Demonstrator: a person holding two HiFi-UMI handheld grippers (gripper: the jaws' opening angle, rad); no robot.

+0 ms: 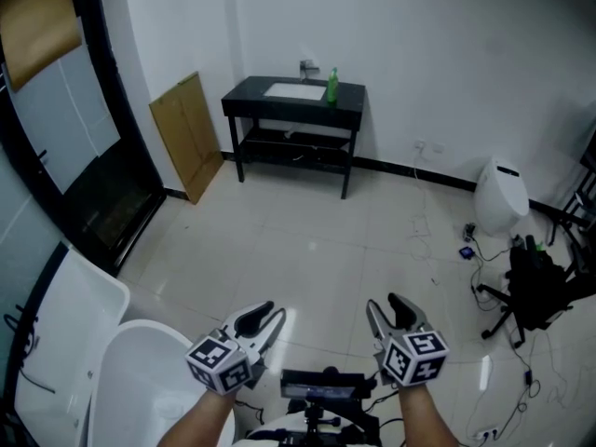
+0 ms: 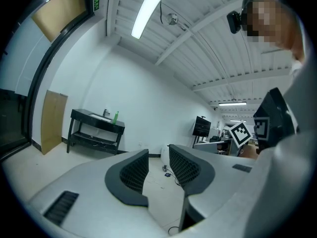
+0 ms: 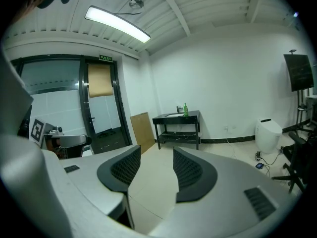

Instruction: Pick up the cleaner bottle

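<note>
The green cleaner bottle (image 1: pixel 332 86) stands upright on the right end of a black washstand (image 1: pixel 251 96) against the far wall, beside its white basin. It is small in the left gripper view (image 2: pixel 116 117) and in the right gripper view (image 3: pixel 185 109). Both grippers are held low near me, far short of the stand and side by side. My left gripper (image 1: pixel 273 313) (image 2: pixel 158 150) has its jaws drawn close with only a narrow slit and nothing in it. My right gripper (image 1: pixel 384 304) (image 3: pixel 157 148) stands open and empty.
A white toilet (image 1: pixel 140 361) is at my lower left by a glass door (image 1: pixel 84 156). A cardboard panel (image 1: pixel 191 133) leans left of the stand. At the right are a white bin (image 1: pixel 498 198), a black stand (image 1: pixel 535 287) and loose cables (image 1: pixel 428 240) on the tiled floor.
</note>
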